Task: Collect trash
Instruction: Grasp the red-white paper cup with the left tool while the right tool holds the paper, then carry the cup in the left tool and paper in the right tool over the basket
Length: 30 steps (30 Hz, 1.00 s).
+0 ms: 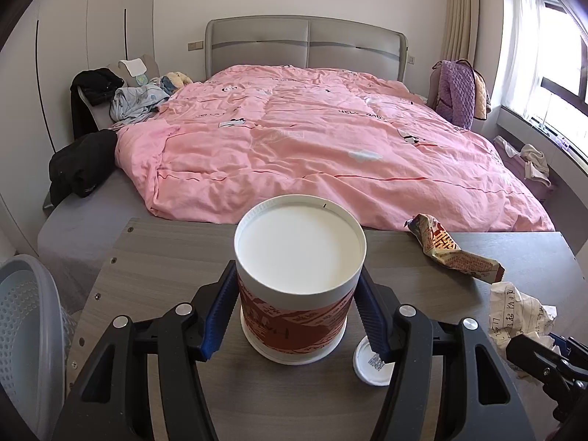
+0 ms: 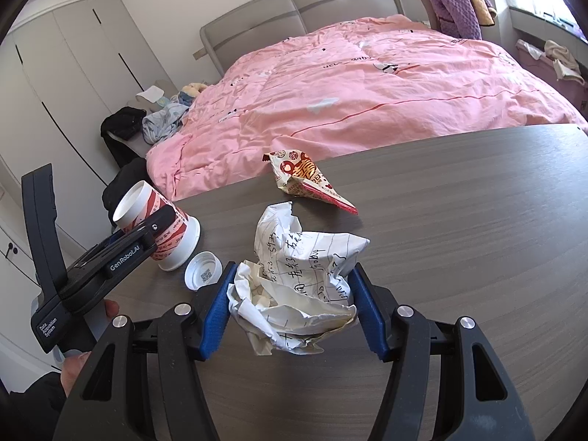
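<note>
My left fingers: my left gripper has its blue pads spread about as wide as the paper cup and pressed to both sides of it; the cup stands upside down on the worktop, white base facing up.
My right fingers: my right gripper is spread wide around the crumpled paper, a pad touching the wad on each side; the wad rests on the worktop, handwriting showing on its folds.
Just beside the fingers: a white bottle cap lies open side up by my left gripper's right finger, between the cup and the paper.
Further out: a red-and-cream snack wrapper lies near the worktop's far edge, apart from the paper.
Beyond the worktop: a bed with a pink duvet, with dark clothes at its left side.
Only in the left view: a pale perforated basket at the worktop's left side; my right gripper shows only as a dark corner at the lower right.
Only in the right view: my left gripper from the side, clasping the cup partway up its wall, and my left hand behind it.
</note>
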Each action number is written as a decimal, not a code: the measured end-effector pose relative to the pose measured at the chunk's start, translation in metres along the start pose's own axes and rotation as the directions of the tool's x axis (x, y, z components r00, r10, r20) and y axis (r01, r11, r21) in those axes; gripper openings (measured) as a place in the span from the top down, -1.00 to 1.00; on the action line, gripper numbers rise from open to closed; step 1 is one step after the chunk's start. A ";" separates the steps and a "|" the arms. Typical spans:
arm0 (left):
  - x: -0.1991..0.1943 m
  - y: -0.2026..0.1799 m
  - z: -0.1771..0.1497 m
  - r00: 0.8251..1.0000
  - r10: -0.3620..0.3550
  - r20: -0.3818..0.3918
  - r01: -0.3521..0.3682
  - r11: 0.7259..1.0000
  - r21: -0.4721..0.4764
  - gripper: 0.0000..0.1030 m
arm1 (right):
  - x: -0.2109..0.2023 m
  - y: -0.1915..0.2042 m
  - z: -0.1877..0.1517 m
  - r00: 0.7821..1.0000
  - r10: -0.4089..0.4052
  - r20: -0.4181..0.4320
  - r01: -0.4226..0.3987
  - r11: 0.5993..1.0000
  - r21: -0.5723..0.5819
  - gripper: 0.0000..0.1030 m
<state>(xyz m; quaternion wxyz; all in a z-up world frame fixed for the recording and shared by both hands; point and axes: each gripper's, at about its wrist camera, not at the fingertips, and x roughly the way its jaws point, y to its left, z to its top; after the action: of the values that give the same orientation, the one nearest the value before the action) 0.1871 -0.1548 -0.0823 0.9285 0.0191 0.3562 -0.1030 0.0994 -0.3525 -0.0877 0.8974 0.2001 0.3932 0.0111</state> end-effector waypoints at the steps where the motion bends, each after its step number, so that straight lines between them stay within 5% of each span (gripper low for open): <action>1: -0.004 0.004 -0.001 1.000 0.004 0.002 -0.004 1.000 0.000 -0.15 | -0.001 0.003 0.000 1.000 0.000 -0.001 0.000 1.000 -0.003 -0.15; 20: -0.098 0.132 -0.026 0.989 0.127 0.080 -0.119 0.987 -0.105 -0.15 | 0.012 0.123 -0.012 0.995 0.093 -0.042 -0.099 0.982 -0.164 -0.15; 30: -0.127 0.217 -0.055 0.979 0.200 0.027 -0.192 0.964 -0.185 -0.15 | 0.029 0.216 -0.018 0.981 0.176 -0.085 -0.193 0.939 -0.286 -0.15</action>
<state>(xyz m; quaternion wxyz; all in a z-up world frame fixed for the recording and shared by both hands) 0.1028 0.0861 -0.0470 0.9399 -0.0329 0.3392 0.0218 0.1364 -0.1428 -0.0392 0.9002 0.1004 0.3927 0.1590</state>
